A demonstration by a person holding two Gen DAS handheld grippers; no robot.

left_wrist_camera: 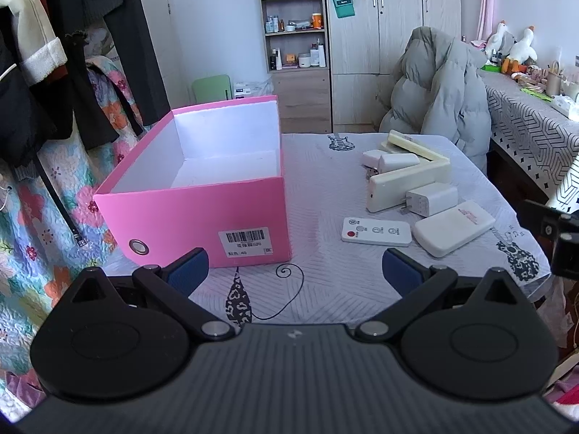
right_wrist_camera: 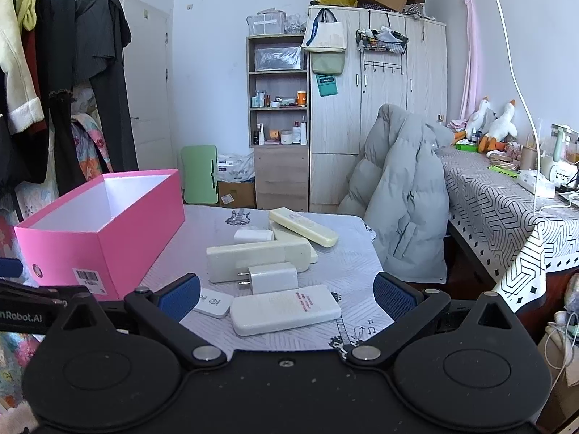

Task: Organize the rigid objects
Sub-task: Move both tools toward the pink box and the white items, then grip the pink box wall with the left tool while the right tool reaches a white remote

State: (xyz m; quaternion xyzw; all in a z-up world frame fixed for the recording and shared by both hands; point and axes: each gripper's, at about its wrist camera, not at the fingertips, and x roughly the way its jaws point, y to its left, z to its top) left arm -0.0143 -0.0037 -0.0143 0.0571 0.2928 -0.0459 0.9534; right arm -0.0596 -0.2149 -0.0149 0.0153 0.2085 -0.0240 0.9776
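Observation:
An open pink box point(left_wrist_camera: 202, 209) with a white, empty inside stands on the left of the table; it also shows in the right wrist view point(right_wrist_camera: 108, 238). To its right lie white and cream items: a flat remote point(left_wrist_camera: 376, 232), a power bank point(left_wrist_camera: 454, 228) point(right_wrist_camera: 286, 309), a plug charger point(left_wrist_camera: 430, 199) point(right_wrist_camera: 271, 276), long cream remotes point(left_wrist_camera: 409, 177) point(right_wrist_camera: 258, 256) and small adapters point(left_wrist_camera: 387, 161). My left gripper point(left_wrist_camera: 295, 271) is open and empty in front of the box. My right gripper point(right_wrist_camera: 286, 296) is open and empty, just before the power bank.
The table point(left_wrist_camera: 325, 282) has a patterned grey cloth. A grey puffer jacket point(right_wrist_camera: 401, 195) hangs on a chair behind it. A desk with a patterned cloth point(right_wrist_camera: 499, 209) is at the right. Clothes hang at the left point(right_wrist_camera: 54, 90).

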